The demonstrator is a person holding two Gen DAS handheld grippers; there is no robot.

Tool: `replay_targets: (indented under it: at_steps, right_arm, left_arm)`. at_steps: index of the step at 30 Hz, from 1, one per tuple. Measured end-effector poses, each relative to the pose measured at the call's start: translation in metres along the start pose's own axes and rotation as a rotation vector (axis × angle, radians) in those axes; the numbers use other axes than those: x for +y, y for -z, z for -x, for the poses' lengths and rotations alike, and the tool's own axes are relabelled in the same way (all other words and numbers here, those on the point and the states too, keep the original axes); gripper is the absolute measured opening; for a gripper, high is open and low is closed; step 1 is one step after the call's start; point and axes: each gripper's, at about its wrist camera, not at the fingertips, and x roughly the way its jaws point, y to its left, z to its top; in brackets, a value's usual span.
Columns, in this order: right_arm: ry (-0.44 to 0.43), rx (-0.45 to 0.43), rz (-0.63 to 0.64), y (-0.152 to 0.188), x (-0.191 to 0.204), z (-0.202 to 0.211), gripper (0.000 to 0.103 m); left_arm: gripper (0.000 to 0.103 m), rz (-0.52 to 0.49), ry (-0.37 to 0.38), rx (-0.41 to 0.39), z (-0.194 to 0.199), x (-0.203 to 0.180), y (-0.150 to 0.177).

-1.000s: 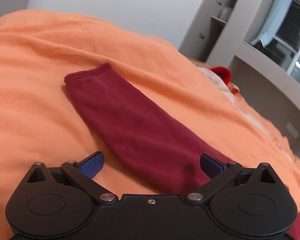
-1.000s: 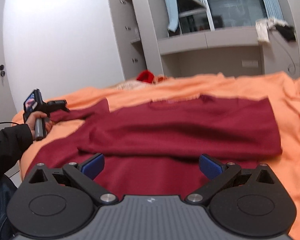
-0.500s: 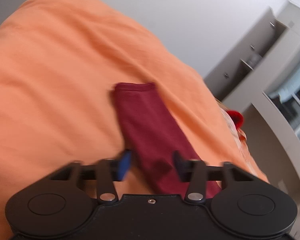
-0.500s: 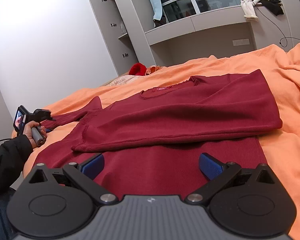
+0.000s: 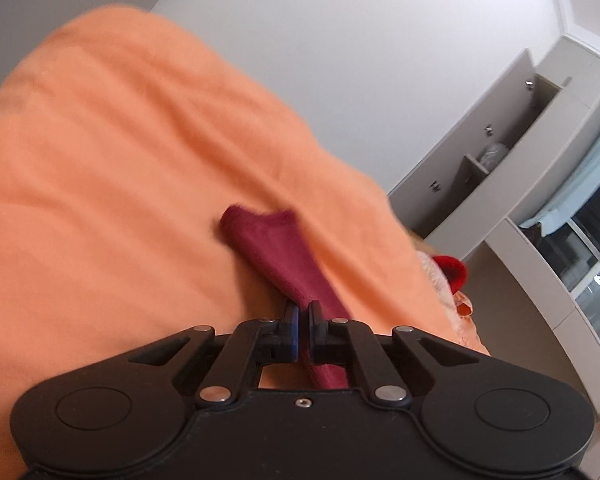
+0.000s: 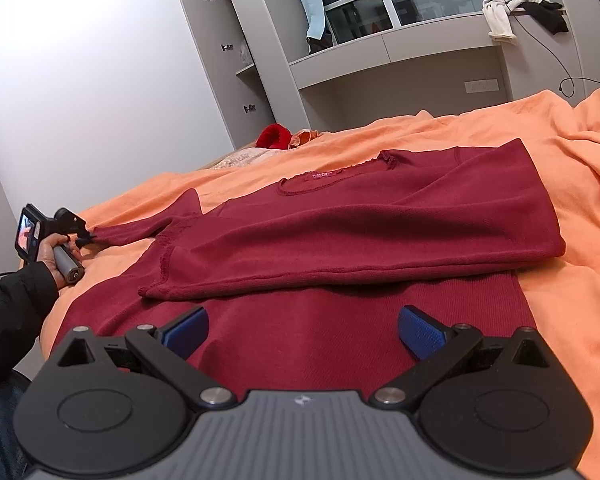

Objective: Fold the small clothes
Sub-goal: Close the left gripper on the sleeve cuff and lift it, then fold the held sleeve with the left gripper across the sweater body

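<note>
Left wrist view: the left gripper, jaws just closed, pinches the dark red knit sweater's sleeve, which runs toward eleven o'clock on the orange bedspread. Right gripper hovers spread above the sweater's hem.

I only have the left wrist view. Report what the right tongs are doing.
Observer: The right tongs are open over the sweater's lower part, holding nothing.
Operator: Describe the sweater's body.
Observer: One side is folded over the front, its sleeve laid across.
Operator: Say how my sleeve lies.
Observer: The other sleeve stretches sideways from the body to the left tongs, which have just closed on it.
</note>
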Motion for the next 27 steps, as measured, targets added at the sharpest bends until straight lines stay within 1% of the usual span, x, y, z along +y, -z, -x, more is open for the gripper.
replay_targets:
  at_steps: [2, 4, 8, 10, 13, 16, 18, 20, 22, 24, 27]
  right_arm:
    - [0.000, 0.002, -0.001, 0.000, 0.000, -0.001, 0.103]
    - [0.000, 0.004, -0.002, 0.000, 0.000, -0.001, 0.103]
    - [0.001, 0.004, -0.002, 0.000, 0.000, -0.001, 0.103]
    - [0.001, 0.004, -0.002, 0.000, 0.000, -0.001, 0.103]
    - [0.007, -0.007, -0.003, 0.000, 0.000, 0.000, 0.103]
    - [0.019, -0.037, -0.009, -0.001, 0.001, 0.005, 0.103]
    - [0.045, -0.093, -0.018, -0.003, 0.001, 0.013, 0.103]
    - [0.083, -0.198, -0.021, -0.007, 0.003, 0.029, 0.103]
    - [0.113, -0.296, -0.017, -0.012, 0.003, 0.044, 0.103]
    - [0.159, -0.363, -0.007, -0.016, 0.003, 0.056, 0.103]
    - [0.196, -0.407, -0.026, -0.021, -0.005, 0.068, 0.103]
  left_arm:
    - [0.003, -0.045, 0.014, -0.031, 0.008, -0.010, 0.000]
    - [0.003, -0.091, 0.050, -0.069, 0.019, -0.023, -0.001]
    - [0.003, -0.180, 0.180, -0.141, 0.046, -0.055, -0.002]
    - [0.003, -0.240, 0.271, -0.165, 0.064, -0.075, 0.000]
    - [0.003, -0.350, 0.431, -0.196, 0.096, -0.106, 0.010]
    - [0.003, -0.475, 0.627, -0.209, 0.133, -0.134, 0.025]
    - [0.003, -0.559, 0.759, -0.172, 0.152, -0.151, 0.040]
    - [0.004, -0.639, 0.837, -0.128, 0.165, -0.163, 0.058]
    - [0.004, -0.747, 0.884, -0.094, 0.175, -0.175, 0.086]
    - [0.004, -0.843, 0.919, -0.051, 0.185, -0.183, 0.114]
    - [0.004, -0.948, 0.975, 0.037, 0.199, -0.190, 0.152]
